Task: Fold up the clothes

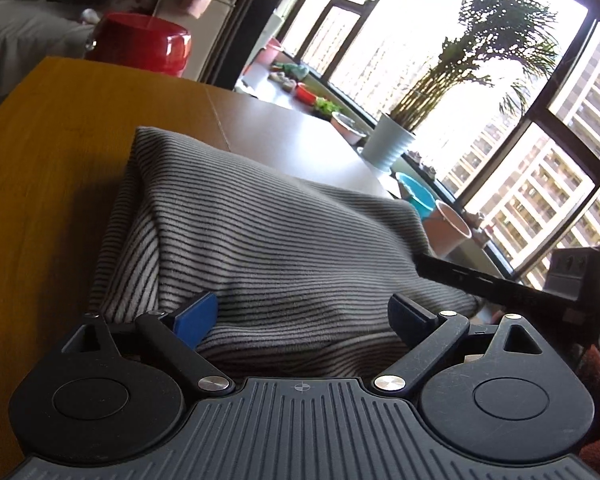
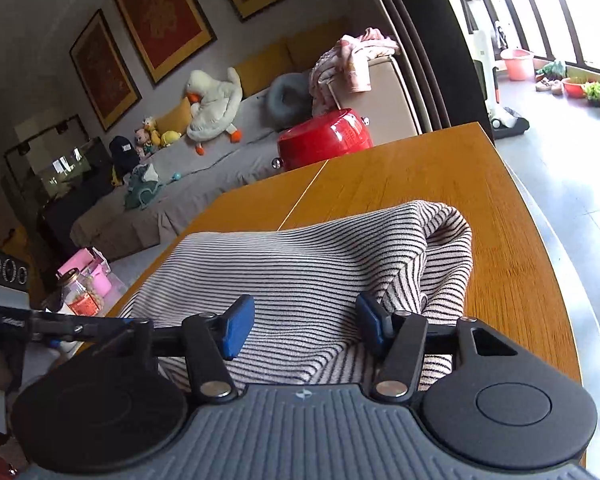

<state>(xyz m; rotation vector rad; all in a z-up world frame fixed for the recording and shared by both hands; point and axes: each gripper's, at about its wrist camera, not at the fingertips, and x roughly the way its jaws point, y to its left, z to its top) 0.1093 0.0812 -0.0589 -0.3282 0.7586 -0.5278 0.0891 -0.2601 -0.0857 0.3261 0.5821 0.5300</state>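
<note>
A striped garment (image 1: 260, 240) lies bunched in a thick, roughly rectangular bundle on the wooden tabletop (image 1: 52, 160), just ahead of both grippers. It appears already folded over at least once, with layered edges showing at its left side in the left wrist view and a rolled, open pocket of cloth at its far right corner in the right wrist view.

The left gripper (image 1: 304, 320) has its jaws wide apart; the cloth lies between and below the blue pads (image 1: 198, 314), but they do not press on it. The right gripper (image 2: 304, 328) has its jaws at a middling spread, with the garment (image 2: 300, 264) between them; the right-hand pad sits against a fold of cloth, yet I cannot see a firm pinch, so I judge it released.

The step in hand looks like the end of one fold: both grippers are letting go at the bundle's near edge. The next move probably calls for re-gripping an edge to fold again, or pressing the loose far corner flat.

The bundle's long axis seems to run left to right across the tabletop, along the near edge where the grippers sit, though the fisheye makes this uncertain. Its stripes run along the same line.
</note>
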